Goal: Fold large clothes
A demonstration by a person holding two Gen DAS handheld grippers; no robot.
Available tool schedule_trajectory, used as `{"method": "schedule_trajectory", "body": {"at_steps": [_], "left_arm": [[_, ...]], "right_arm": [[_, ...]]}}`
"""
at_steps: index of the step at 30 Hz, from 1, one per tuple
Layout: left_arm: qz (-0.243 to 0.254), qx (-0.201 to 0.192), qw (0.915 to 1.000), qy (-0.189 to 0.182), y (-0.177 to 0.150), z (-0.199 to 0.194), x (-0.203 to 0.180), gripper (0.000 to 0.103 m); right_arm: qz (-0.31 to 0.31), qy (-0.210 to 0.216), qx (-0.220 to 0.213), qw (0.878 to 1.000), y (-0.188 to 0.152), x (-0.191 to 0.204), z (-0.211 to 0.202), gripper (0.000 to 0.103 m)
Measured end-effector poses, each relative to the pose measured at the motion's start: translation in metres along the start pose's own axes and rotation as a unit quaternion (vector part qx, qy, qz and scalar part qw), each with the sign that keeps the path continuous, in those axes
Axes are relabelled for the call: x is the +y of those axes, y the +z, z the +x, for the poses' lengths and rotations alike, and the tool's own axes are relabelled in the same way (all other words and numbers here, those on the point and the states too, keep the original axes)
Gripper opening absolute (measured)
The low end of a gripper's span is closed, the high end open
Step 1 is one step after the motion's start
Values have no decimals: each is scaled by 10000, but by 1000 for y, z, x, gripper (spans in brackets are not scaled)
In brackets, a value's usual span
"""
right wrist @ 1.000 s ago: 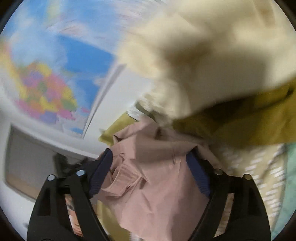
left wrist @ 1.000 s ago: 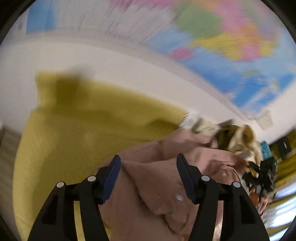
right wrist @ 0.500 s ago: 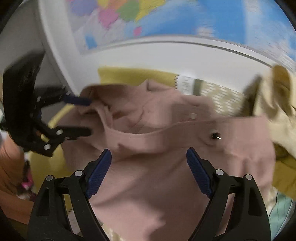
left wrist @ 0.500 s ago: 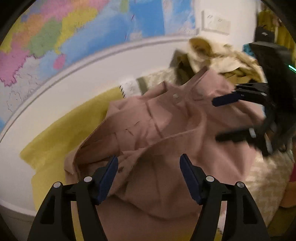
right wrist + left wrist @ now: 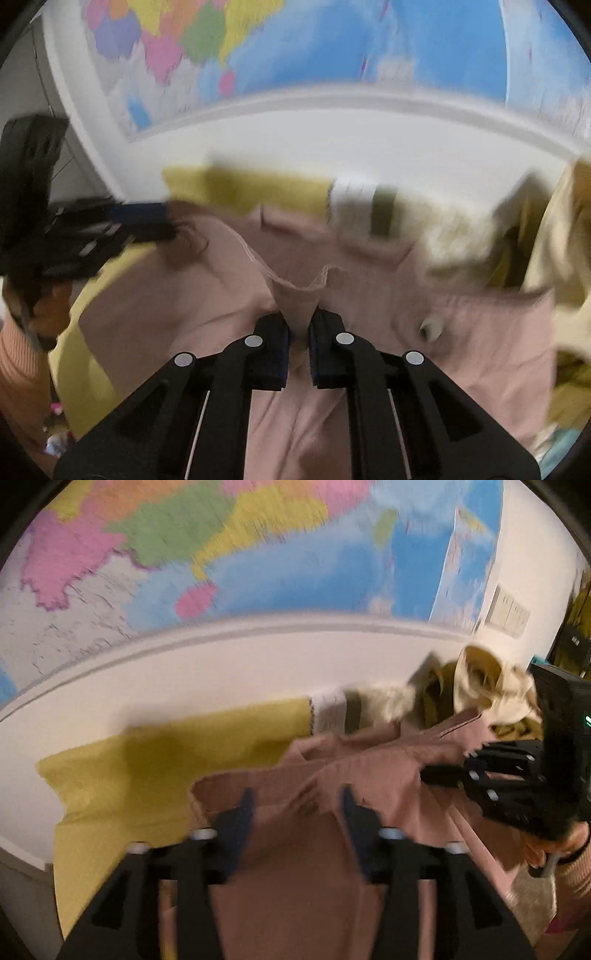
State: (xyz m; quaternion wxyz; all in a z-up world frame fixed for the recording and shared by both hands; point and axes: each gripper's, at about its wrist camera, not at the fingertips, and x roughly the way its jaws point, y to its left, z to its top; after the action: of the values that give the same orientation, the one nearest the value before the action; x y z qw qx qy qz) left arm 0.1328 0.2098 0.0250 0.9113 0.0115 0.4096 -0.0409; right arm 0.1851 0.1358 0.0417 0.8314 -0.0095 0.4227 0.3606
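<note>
Right gripper (image 5: 299, 341): fingers nearly closed, pinching a fold of the pink garment (image 5: 351, 295) just below its stitched hem edge. It points forward toward the wall, level with the cloth.

Left gripper (image 5: 295, 812): in its own view the blue pads stand apart, pink fabric lying between and under them (heavy motion blur). In the right wrist view the same gripper (image 5: 147, 221) reaches in from the left, its tips together at the garment's far left edge where the fabric puckers; whether it has the cloth clamped, I cannot tell. A hand in a pink ribbed sleeve (image 5: 22, 354) holds it.

Garment location: spread and rumpled over a yellow sheet (image 5: 147, 768), stretched between the two grippers. One button (image 5: 430, 329) shows right of the right gripper.

Surroundings: heap of cream and olive clothes (image 5: 476, 690) touching the garment's far right side; a patterned white cloth (image 5: 354, 206) behind it; coloured wall map (image 5: 258, 554) above a white wall band.
</note>
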Motion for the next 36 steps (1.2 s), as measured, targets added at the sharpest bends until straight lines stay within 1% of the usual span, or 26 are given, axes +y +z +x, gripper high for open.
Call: {"method": "schedule_trajectory", "body": {"at_steps": [1,3,6,7,8,9,11,13,16,18,19,21,22,23,24,25,26,27,28,30,31,32,33,34,35,36], "left_arm": [[18,-66,10000,29,-1,-2,-1,66],[128,56,9997,208,-7,3,0,67],[223,578,9961,625,-23,29,7,70],[228,711,9947,702,-27,36,8,70],[229,856,9927,817,-32,45,10,70],[243,984,9900,980,-39,54,14,70],[143,1126,9883,1017,-44,63,23,70],[35,1136,9882,1030,-45,66,30,69],[-221,1087,9878,1090,-51,66,44,69],[-368,1075,9875,1096,-56,66,51,69],[-448,1079,9871,1095,-60,67,56,69],[-618,1104,9867,1021,-66,67,65,69],[-653,1104,9865,1015,-68,66,67,69],[-676,1089,9864,1033,-70,66,68,70],[-684,1078,9860,1077,-70,66,69,70],[-711,1064,9852,1142,-71,64,69,70],[-720,1050,9841,1237,-71,63,69,70],[-724,1039,9834,1299,-71,63,71,70],[-746,1022,9822,1388,-71,61,72,70],[-791,982,9797,1557,-68,60,73,69],[-832,957,9784,1631,-67,59,76,69],[-867,938,9781,1642,-66,59,78,69],[-900,916,9775,1674,-65,59,79,69],[-931,905,9773,1673,-66,57,78,69],[-945,891,9777,1651,-66,56,79,69],[-991,834,9790,1574,-68,50,78,69]], "right_arm": [[-29,-93,-13,10000,5,0,3,9],[-49,-105,187,9998,7,-2,19,11],[-49,-330,569,9978,-1,-7,46,28],[-38,-360,666,9971,-4,-9,49,40],[40,-362,702,9969,-6,-13,48,45],[102,-271,614,9977,-9,-16,40,49],[88,-260,306,9992,-12,-21,13,66],[75,-177,-22,9998,-20,-27,-21,66],[290,-486,-398,9976,-46,-56,-81,68],[633,-719,-413,9945,-62,-79,-98,70],[841,-824,-288,9926,-76,-93,-102,72],[1039,-926,-31,9903,-96,-109,-99,71],[1112,-901,35,9897,-102,-114,-96,66],[1184,-839,118,9893,-107,-119,-91,45],[1214,-717,192,9898,-109,-122,-85,31],[1233,-567,284,9903,-108,-124,-79,6],[1232,-547,306,9904,-106,-124,-78,2],[1179,-592,186,9911,-100,-124,-82,2],[1231,-610,-87,9905,-93,-127,-93,2],[1632,-638,-479,9834,-83,-145,-109,2],[1692,-606,-536,9823,-81,-150,-111,2],[1714,-512,-462,9828,-80,-158,-108,2],[1723,-407,-196,9840,-82,-161,-98,2],[1749,-483,86,9834,-87,-163,-88,7],[1717,-547,274,9832,-93,-162,-81,19],[1677,-572,312,9837,-97,-161,-80,25]]}}
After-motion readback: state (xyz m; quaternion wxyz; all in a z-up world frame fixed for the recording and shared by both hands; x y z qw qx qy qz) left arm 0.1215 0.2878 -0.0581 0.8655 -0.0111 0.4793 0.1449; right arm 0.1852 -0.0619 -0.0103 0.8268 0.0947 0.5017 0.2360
